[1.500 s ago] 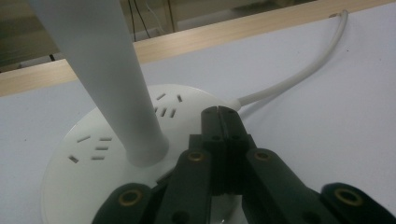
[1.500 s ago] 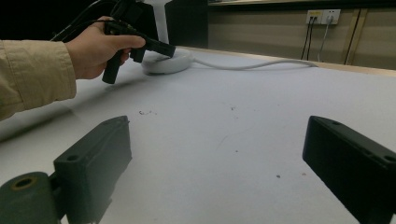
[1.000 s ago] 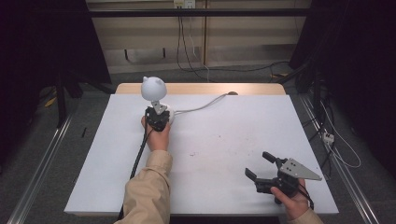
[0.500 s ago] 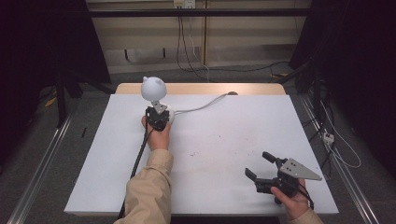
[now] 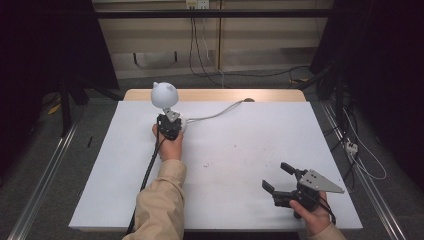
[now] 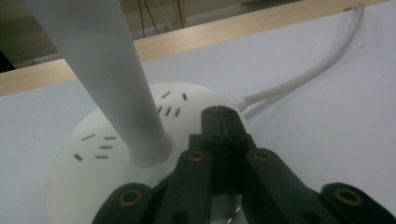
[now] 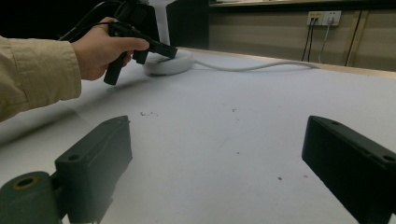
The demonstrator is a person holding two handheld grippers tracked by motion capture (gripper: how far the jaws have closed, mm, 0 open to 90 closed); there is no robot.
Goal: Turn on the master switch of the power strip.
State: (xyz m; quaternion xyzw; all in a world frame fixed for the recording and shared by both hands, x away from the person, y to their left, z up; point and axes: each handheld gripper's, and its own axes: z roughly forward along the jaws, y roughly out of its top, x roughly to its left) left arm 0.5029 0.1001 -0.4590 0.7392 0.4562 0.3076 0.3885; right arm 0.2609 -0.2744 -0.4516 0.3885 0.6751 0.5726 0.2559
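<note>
1. white table [image 5: 240, 150] in a dark room, wooden strip along its far edge, cables and wall sockets behind. surface bare apart from a few small specks near the middle.
2. nearest: right gripper [image 5: 280, 181] held low at the near right corner, jaws spread wide, nothing between them. compared with the frames half a second and a second back, it has not shifted.
3. farther: left gripper [image 5: 170, 121] sits on the round base of the lamp [image 5: 165, 95], at the far left of the table. jaws pressed together; in the left gripper view the tips [image 6: 223, 122] rest flat on the base [image 6: 93, 154] beside the stem, nothing gripped.
4. the left side is unchanged too: same pose in all three frames.
5. judgement: a steady press on the base, likely a touch switch; the globe looks unlit, so the press reads as not finished.
6. farthest: white cord [image 5: 220, 113] runs from the base to the far edge.
</note>
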